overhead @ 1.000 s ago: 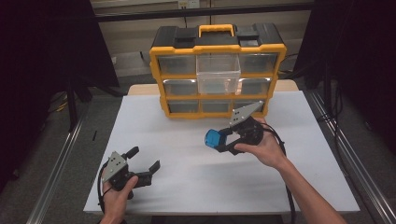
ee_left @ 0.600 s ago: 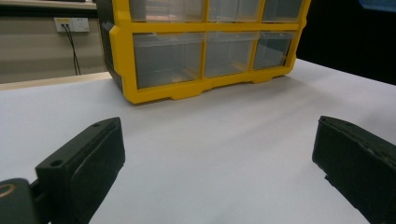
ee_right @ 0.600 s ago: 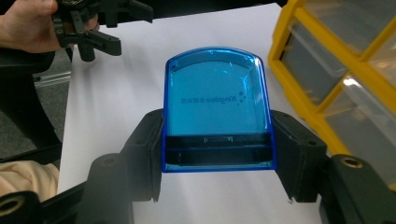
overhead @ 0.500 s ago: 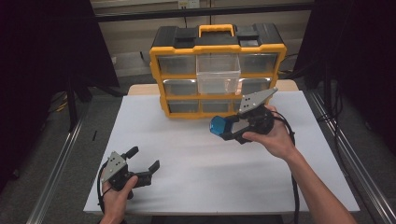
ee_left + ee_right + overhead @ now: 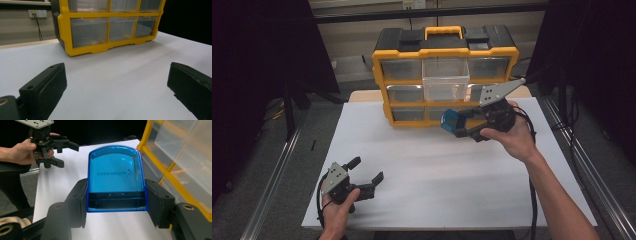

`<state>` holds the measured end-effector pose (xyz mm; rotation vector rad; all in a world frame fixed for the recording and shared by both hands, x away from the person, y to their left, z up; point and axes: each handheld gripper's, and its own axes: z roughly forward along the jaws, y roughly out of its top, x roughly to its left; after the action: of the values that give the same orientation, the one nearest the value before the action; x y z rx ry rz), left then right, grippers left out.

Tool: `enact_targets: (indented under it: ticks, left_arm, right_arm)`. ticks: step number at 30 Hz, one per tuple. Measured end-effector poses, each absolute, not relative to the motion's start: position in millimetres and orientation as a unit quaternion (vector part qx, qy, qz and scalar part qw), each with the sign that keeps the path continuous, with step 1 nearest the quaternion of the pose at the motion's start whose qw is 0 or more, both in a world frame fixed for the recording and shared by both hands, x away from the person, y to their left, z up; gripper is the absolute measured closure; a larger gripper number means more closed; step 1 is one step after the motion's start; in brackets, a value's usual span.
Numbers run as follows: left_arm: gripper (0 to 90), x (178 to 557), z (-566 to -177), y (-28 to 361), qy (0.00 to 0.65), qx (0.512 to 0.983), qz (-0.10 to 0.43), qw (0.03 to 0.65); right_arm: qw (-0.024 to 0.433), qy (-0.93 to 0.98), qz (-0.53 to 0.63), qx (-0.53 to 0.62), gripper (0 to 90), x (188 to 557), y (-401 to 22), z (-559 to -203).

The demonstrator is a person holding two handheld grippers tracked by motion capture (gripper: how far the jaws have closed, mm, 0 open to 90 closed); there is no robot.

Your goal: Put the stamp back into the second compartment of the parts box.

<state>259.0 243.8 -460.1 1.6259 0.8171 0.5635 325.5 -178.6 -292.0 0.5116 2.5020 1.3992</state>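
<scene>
A translucent blue plastic case (image 5: pixel 451 120) (image 5: pixel 116 172) is clamped by its sides in my right gripper (image 5: pixel 460 126) (image 5: pixel 116 197), held in the air just in front of the organizer's lower drawers. The yellow and black drawer organizer (image 5: pixel 445 51) (image 5: pixel 100 48) (image 5: pixel 175 182) stands at the back of the white table. Its top middle clear drawer (image 5: pixel 445 80) (image 5: pixel 185 142) is pulled out. My left gripper (image 5: pixel 368 169) (image 5: pixel 117 82) rests low near the front left of the table, jaws wide open with nothing between them. The right gripper view also catches this left gripper (image 5: pixel 67 155).
The white tabletop (image 5: pixel 437 180) stretches bare between the two grippers. Metal rails (image 5: pixel 272 185) run along both sides of the table. A cable (image 5: pixel 532 200) trails from the right gripper beside the person's forearm.
My right gripper has carried the blue case up and to the right, closer to the organizer. The left gripper has stayed in place.
</scene>
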Motion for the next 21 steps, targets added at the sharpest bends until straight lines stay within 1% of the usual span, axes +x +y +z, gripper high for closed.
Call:
enact_targets:
  ticks: [11,20,21]
  left_arm:
    - [2.7,260,-461,243,0.345,0.700,0.240,0.577]
    - [2.7,260,-461,243,0.348,0.699,0.240,0.577]
    - [2.7,260,-461,243,0.350,0.700,0.246,0.572]
  right_arm:
    - [0.127,0.851,0.482,0.165,41.7,327,-175,-274]
    - [0.144,0.849,0.483,0.159,41.7,326,-175,-250]
    - [0.147,0.849,0.482,0.157,41.7,326,-174,-247]
